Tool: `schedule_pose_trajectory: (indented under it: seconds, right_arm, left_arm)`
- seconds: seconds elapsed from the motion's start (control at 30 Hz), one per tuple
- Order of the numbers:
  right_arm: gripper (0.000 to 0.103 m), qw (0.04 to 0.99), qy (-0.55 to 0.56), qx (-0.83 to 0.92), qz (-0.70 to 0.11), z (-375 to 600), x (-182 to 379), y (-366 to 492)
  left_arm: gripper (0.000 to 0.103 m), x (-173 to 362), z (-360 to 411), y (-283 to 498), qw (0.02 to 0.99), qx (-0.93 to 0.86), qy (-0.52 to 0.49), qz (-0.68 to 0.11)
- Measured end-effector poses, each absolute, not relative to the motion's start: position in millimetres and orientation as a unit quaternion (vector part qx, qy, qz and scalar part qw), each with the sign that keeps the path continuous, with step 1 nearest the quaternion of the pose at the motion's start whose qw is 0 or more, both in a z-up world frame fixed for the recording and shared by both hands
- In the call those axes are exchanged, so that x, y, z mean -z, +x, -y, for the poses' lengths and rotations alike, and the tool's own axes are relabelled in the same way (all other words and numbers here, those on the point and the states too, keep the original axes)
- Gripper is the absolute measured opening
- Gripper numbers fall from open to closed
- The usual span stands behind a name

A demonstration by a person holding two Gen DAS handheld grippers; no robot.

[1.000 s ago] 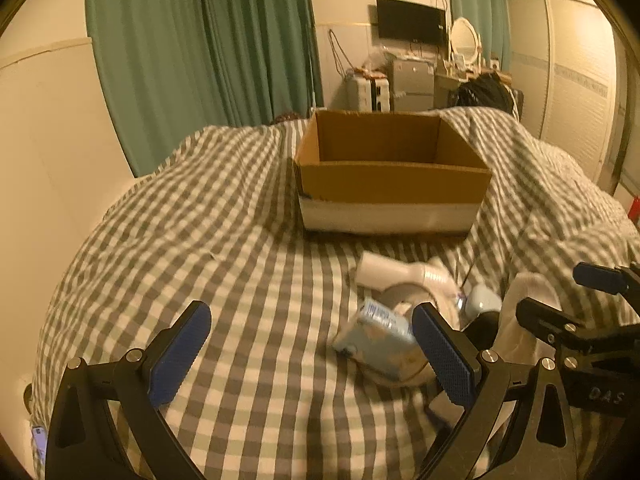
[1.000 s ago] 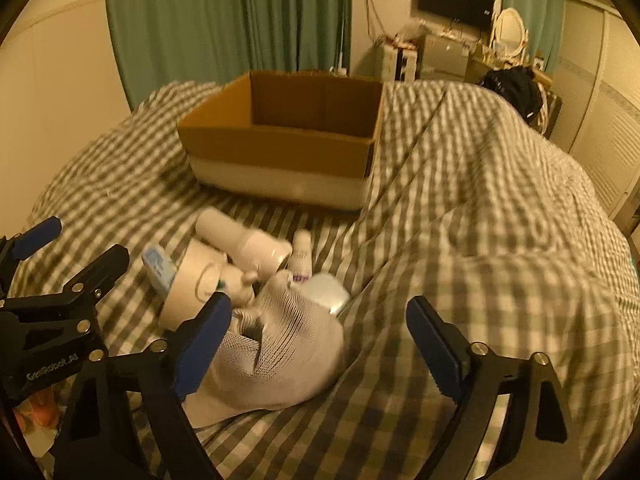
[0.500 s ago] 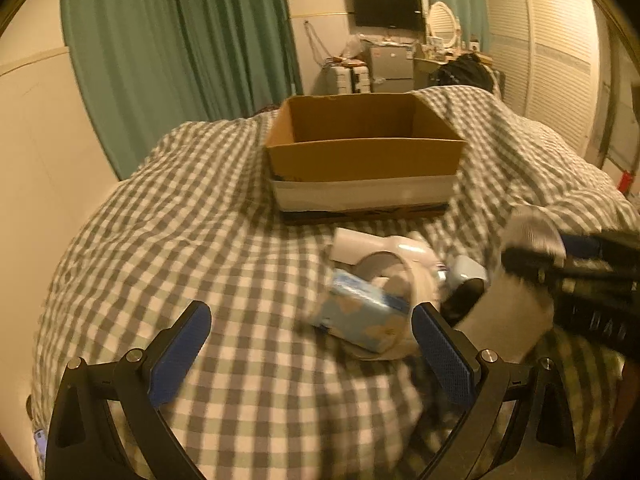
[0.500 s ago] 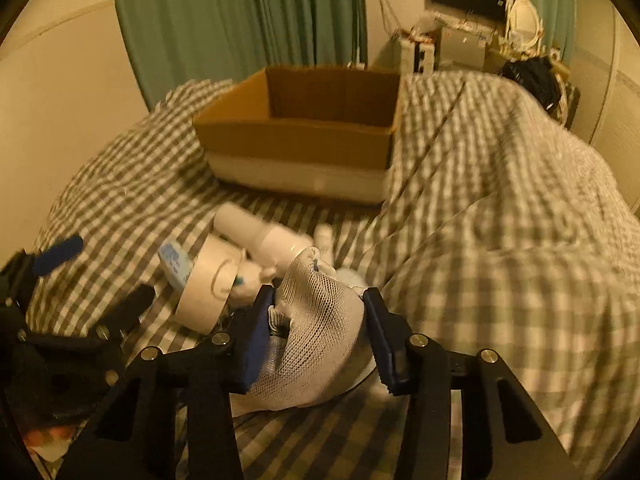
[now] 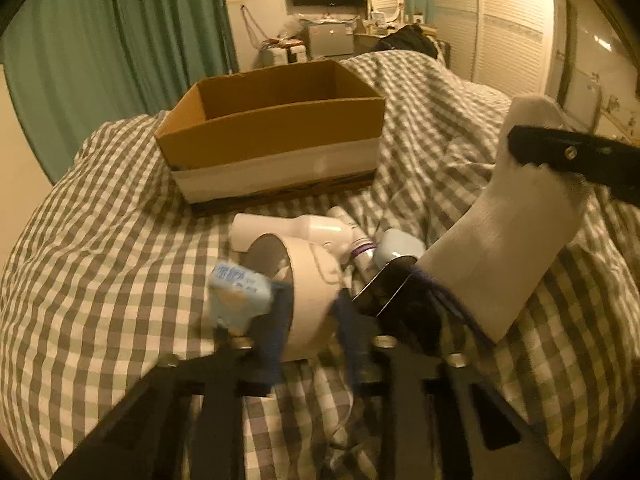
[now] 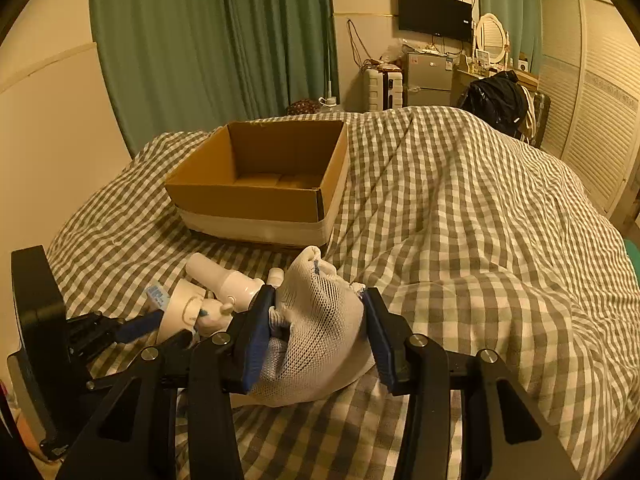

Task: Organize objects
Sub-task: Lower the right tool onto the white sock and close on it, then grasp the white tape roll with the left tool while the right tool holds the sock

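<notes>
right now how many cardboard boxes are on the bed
1: the open brown cardboard box sits on the grey checked bedcover, beyond the pile of white items. None other shows, though the covers could hide something.

The left gripper (image 5: pixel 306 312) fingers (image 5: pixel 272 320) are smeared by motion blur. The sock (image 5: pixel 512 232) hides part of the pile behind it.

Bedroom in a home. Bed with grey-white checked duvet (image 6: pixel 460 208) fills the near scene. Far side: green curtains (image 6: pixel 208 40), wall-mounted TV (image 6: pixel 435 15), small fridge (image 6: pixel 428 79), oval vanity mirror (image 6: pixel 491 36). Louvred wardrobe doors (image 6: pixel 600 120) on the right.
</notes>
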State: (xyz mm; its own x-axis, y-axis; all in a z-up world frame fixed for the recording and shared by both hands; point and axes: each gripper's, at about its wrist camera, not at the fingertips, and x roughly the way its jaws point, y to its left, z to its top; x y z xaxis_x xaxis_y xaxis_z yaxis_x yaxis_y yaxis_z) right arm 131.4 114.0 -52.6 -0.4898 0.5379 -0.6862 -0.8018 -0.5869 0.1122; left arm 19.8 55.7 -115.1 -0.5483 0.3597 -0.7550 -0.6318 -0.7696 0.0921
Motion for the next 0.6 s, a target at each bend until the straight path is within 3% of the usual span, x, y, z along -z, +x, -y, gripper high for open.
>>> schedule_pose_trajectory:
  seconds: [0.13,0.27,0.53,0.6]
  right_arm:
    - [0.044,0.401,-0.309,-0.837,-0.209,-113,51,128]
    - [0.044,0.401,-0.307,-0.838,-0.207,-110,50,131]
    - [0.044,0.402,-0.304,-0.840,-0.203,-106,46,131]
    - [0.044,0.403,-0.304,-0.839,-0.203,-106,46,131]
  left_arm:
    - [0.007,104,-53,19,0.288,-0.862,-0.374,-0.183]
    - [0.003,86,-46,14,0.288,-0.869,-0.362,-0.177]
    - [0.003,69,-34,9,0.301,-0.871,-0.352,-0.161]
    - [0.009,74,-37,11,0.304,-0.869,-0.354,-0.165]
